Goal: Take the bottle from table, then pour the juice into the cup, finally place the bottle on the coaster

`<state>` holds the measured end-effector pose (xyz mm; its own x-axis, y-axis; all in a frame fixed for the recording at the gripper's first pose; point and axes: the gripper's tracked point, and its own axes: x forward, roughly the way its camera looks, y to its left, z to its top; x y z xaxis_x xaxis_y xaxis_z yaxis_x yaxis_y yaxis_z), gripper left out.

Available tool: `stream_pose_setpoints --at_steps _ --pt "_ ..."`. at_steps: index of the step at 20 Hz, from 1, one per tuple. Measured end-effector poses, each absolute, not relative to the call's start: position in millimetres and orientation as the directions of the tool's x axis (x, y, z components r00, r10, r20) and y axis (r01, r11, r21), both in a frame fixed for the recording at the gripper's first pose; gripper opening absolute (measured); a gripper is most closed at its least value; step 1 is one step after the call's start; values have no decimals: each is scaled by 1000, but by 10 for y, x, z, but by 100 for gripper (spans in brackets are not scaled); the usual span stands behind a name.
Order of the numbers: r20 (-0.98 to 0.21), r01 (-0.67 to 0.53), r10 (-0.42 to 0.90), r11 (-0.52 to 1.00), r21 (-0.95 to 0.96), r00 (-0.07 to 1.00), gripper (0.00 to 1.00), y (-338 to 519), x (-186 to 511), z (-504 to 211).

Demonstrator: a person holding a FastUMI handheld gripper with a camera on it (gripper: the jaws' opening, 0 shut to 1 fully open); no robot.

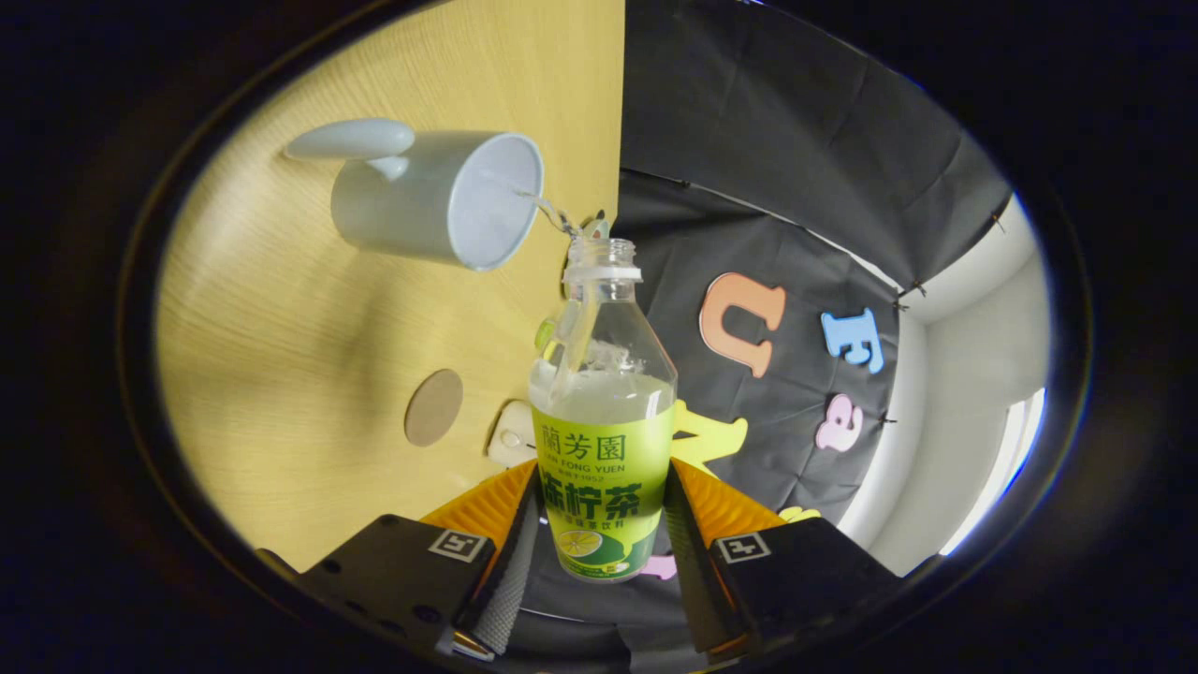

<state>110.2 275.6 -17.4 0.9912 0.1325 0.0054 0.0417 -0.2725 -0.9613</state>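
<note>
My gripper [601,524] is shut on a clear bottle [604,412] with a green label, both fingers pressing its lower body. The bottle is uncapped and tipped over, its mouth aimed at a pale mug [440,197] with a handle that stands on the wooden table [281,374]. A thin stream of juice [547,211] runs from the bottle mouth into the mug's opening. The bottle is still about half full of pale liquid. A round brown coaster [433,407] lies on the table, closer to my fingers than the mug and off to the side of the bottle.
A small whitish object [510,435] lies on the table right beside the bottle's label, near the table edge. The table edge runs just behind the bottle, with the booth's black cloth wall [796,187] beyond it.
</note>
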Motion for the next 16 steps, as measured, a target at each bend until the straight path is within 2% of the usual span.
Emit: stream_pose_setpoints --at_steps 16 --pt "15 63 134 -363 -930 991 74 2803 1092 -52"
